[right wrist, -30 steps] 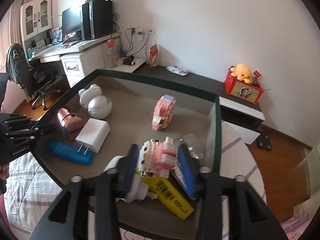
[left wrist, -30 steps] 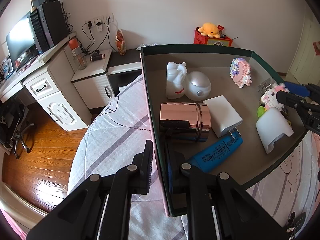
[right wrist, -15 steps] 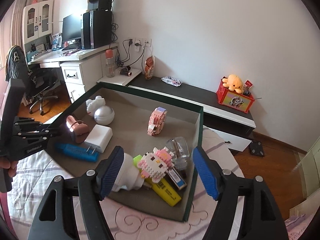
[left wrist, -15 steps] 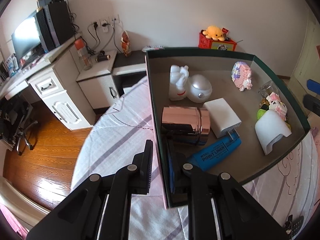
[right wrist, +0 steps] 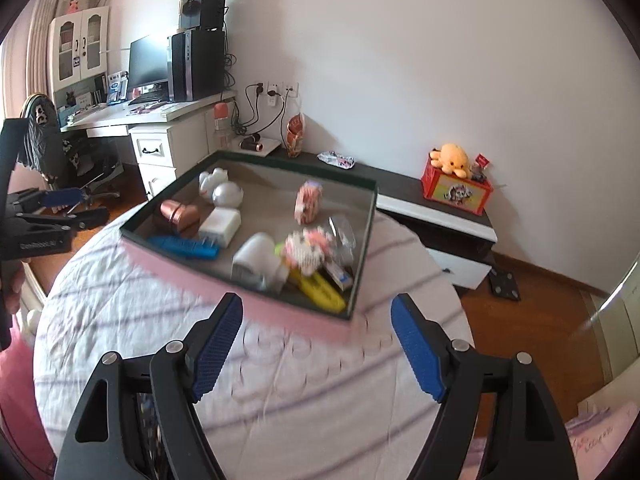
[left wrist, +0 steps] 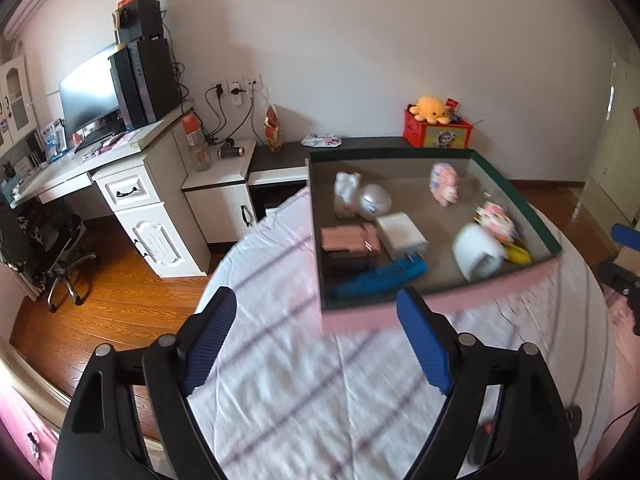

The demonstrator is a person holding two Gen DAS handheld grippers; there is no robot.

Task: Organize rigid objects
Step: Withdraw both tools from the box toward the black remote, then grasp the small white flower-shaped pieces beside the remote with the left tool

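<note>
Both grippers stand wide and empty over the bed [left wrist: 304,384]; the sorting looks nearly finished.
From left: left gripper [left wrist: 316,340], jaws just opened, nothing between; the tray [left wrist: 516,196] holds the gathered objects; right gripper [right wrist: 316,344], jaws just widened, empty. Only the right view shows the yellow item [right wrist: 320,286] clearly.
</note>
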